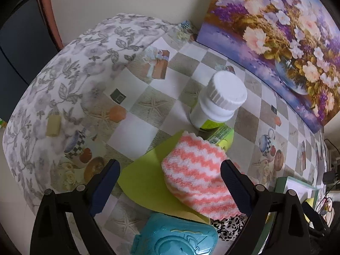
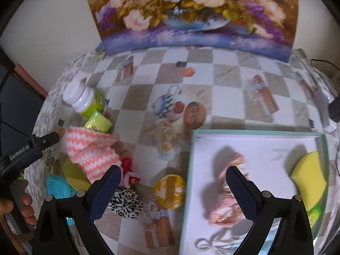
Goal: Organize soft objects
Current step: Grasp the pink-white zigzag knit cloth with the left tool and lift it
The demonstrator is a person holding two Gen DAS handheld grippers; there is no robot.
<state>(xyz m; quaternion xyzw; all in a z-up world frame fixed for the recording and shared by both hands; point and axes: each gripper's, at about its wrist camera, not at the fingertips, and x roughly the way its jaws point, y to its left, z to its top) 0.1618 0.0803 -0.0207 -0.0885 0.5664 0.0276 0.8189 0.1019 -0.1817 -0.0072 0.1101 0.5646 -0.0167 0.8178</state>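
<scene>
Right wrist: checkered tablecloth (image 2: 223,97), floral painting (image 2: 191,10)

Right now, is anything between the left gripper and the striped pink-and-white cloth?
Nothing visible. The left gripper is open, and the striped cloth lies directly between its fingers on a green sheet. The white-capped bottle stands behind the cloth, not in the way.

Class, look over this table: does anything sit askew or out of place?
Yes. The white-capped bottle leans tilted beside the striped pink cloth rather than standing upright, among soft things not yet in the white box.
</scene>
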